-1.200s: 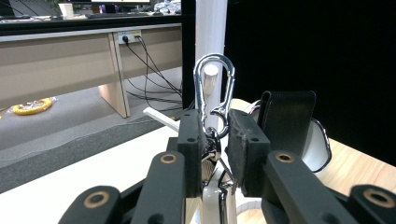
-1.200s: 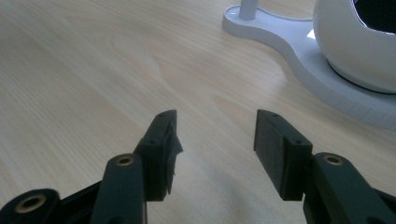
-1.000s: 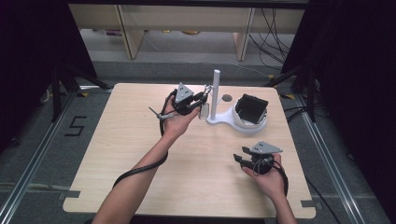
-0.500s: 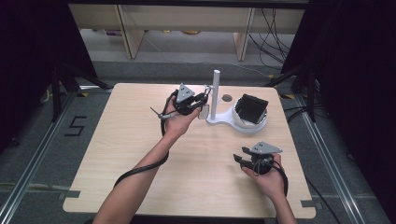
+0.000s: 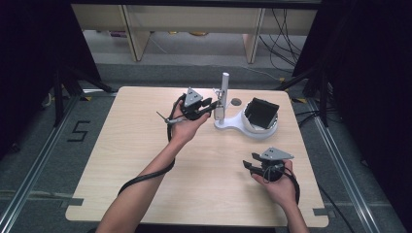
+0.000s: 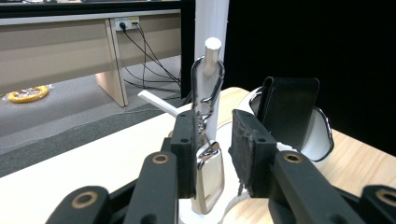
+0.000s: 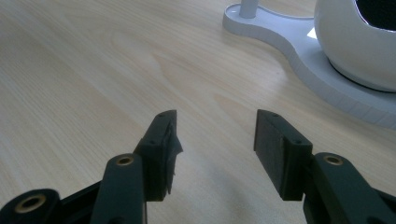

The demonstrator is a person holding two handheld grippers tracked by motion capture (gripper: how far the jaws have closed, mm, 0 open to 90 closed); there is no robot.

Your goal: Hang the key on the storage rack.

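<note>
A white stand (image 5: 228, 127) with an upright post (image 5: 225, 85) stands at the table's far middle. A silver keychain (image 6: 208, 175) hangs by its clip from a white peg (image 6: 213, 46) on that post. My left gripper (image 6: 212, 135) is at the post (image 5: 211, 104), and its jaws have just been opening. The keychain's tag hangs between them, against the left pad with a gap to the right pad. My right gripper (image 5: 248, 166) hovers low over the near right of the table, open (image 7: 215, 135) with nothing between its jaws.
The stand's white bowl (image 5: 248, 127) holds a black wallet-like item (image 5: 261, 112), upright just right of the post. A small dark round spot (image 5: 236, 102) marks the table behind the stand. Bare wood lies left and in front. Desks and cables stand beyond the far edge.
The left gripper's jaws look slightly wider apart around the keychain's tag. Both hands have kept their places.
</note>
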